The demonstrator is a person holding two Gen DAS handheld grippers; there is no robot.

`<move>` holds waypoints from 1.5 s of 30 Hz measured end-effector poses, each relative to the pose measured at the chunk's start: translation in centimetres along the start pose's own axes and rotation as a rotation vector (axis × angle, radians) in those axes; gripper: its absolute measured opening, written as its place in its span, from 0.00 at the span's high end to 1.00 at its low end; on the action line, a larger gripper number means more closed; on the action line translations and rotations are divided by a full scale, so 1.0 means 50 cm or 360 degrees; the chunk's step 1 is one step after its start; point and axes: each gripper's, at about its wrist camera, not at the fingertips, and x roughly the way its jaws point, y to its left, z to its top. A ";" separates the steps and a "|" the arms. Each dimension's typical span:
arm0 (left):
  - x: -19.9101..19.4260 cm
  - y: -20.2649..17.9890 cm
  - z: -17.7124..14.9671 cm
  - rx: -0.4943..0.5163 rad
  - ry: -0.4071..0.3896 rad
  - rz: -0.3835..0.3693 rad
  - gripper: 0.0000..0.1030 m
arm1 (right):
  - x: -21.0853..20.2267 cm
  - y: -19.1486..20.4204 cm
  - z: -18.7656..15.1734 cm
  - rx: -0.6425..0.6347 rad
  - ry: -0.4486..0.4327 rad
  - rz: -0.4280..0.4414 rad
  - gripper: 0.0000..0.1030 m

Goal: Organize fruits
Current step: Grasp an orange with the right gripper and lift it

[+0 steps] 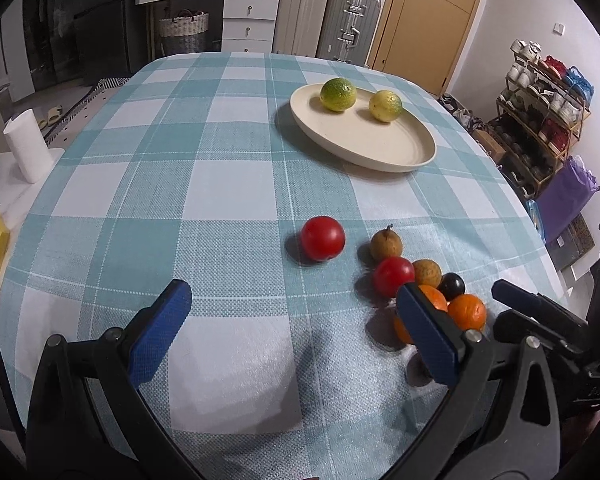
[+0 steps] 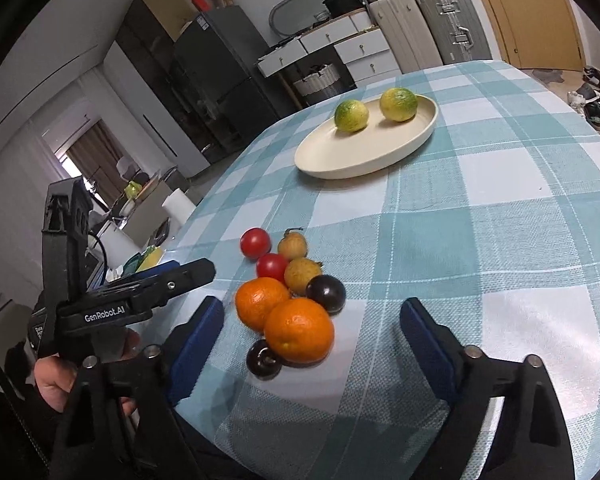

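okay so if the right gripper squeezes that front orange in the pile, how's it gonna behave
The front orange looks round and smooth, so it would probably roll if nudged. It touches the second orange and a dark plum, so those may shift too. The right gripper is open wide enough to straddle it.

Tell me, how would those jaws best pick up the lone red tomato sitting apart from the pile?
Probably across the round red tomato at its widest middle, coming from above. It is a smooth ball with bare checked tablecloth on its left and right, so both jaws fit.
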 end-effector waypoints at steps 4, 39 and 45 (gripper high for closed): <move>0.003 0.000 0.000 0.0004 0.0013 -0.0005 0.01 | 0.005 0.005 -0.001 -0.0010 0.0004 0.0001 0.28; 0.012 -0.017 -0.013 -0.0020 0.0089 -0.0334 0.01 | -0.006 -0.019 -0.010 0.0060 -0.0028 0.0071 0.60; 0.035 -0.050 -0.014 -0.0004 0.0152 -0.0396 0.01 | -0.022 -0.037 -0.008 0.0108 -0.0080 0.0069 0.60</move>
